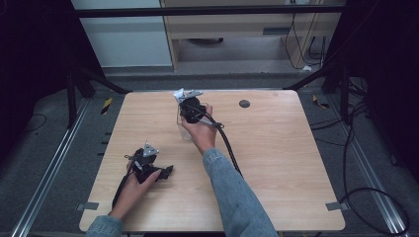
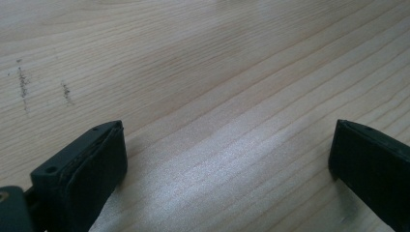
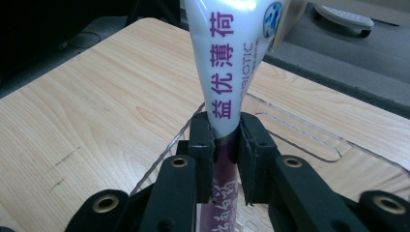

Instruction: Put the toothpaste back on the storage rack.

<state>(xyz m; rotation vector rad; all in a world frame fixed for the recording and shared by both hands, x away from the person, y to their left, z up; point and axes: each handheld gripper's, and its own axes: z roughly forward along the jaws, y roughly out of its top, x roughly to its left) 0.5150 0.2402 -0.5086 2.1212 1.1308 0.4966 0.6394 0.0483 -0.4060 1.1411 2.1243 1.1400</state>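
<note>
Left gripper point(image 1: 165, 172): it rests low on the table point(image 1: 276, 163) at the near left, held by the left hand point(image 1: 136, 187). In its own view the jaws stand spread wide with bare wood grain between them – nothing is held. It appears parked out of the way, probably to leave the work to the other hand.

Right gripper point(image 3: 225, 145): toward the far middle of the table, held by the right hand point(image 1: 200, 131) with the forearm reaching forward. Its jaws are pressed onto a white and purple toothpaste tube point(image 3: 229, 63), pinching it near the lower part so the printed body rises upright beyond them. Under the tube lies a clear plastic tray point(image 3: 300, 140) – likely where the tube belongs, though whether it is arriving or leaving cannot be told.
</note>
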